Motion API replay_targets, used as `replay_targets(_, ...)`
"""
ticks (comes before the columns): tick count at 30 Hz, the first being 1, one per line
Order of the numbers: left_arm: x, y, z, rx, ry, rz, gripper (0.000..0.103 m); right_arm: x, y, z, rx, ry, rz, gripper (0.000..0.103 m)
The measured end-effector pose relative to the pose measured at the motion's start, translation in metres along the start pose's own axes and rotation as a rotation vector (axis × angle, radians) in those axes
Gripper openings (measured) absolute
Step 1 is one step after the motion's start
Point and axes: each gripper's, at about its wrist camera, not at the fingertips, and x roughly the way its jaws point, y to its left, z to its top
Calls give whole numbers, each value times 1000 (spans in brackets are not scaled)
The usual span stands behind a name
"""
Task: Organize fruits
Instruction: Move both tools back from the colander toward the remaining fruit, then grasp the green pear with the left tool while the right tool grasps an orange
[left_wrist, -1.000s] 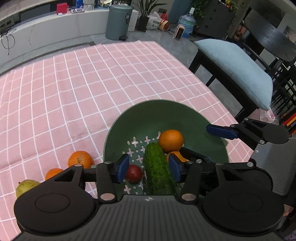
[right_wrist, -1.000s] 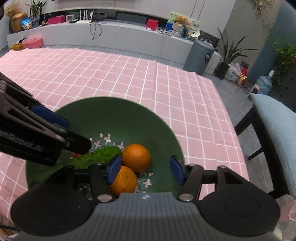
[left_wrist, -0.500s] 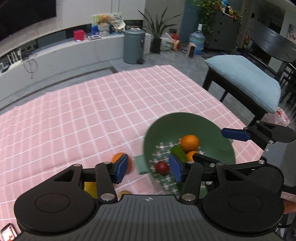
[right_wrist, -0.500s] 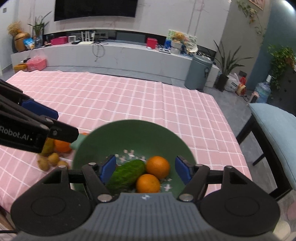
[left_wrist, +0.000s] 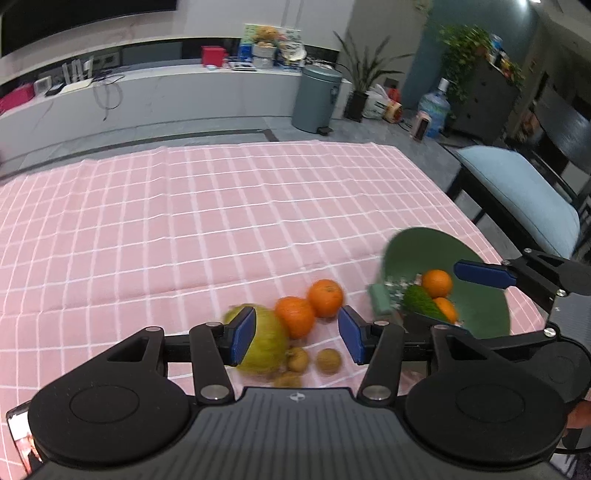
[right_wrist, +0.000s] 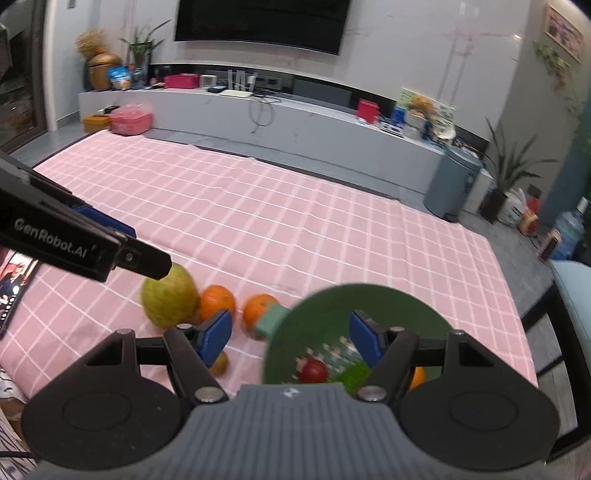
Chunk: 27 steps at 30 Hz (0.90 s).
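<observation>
A green colander bowl (right_wrist: 373, 302) stands on the pink checked cloth and holds a red fruit (right_wrist: 313, 370), a cucumber (left_wrist: 421, 302) and two oranges (left_wrist: 437, 282). Left of the bowl, loose on the cloth, lie a yellow-green pear (left_wrist: 264, 345), two oranges (left_wrist: 325, 297) and several small brown kiwis (left_wrist: 328, 362). My left gripper (left_wrist: 295, 339) hovers above this loose fruit, its jaws opening with nothing gripped. My right gripper (right_wrist: 291, 338) hangs open above the bowl's left rim, empty. The picture is blurred by motion.
A phone (right_wrist: 11, 291) lies at the table's left edge. A chair with a light blue cushion (left_wrist: 517, 192) stands past the table's right edge. A grey bin (left_wrist: 319, 98) and plants are on the floor beyond the table's far side.
Both views have pulled back and risen from the bowl. The left view has swung left, from the bowl to the loose fruit. Both pairs of jaws stand wider.
</observation>
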Motion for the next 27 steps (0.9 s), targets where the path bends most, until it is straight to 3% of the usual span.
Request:
replay_targets(6,7,30,-12,-78,16,-8,68,16,21,9,-86,11,32,67)
replay_targets(17,45,38,-27,-50,81,-7,76,61,36,20,-355,116,78,62)
replay_targets(21,52,40,-29,-31,93,-24,78,82,37,25,-484,187,107,61)
replay_targets(27,66,46,-29,-43,118,-45,78,118,36,25,-594,309,139,51)
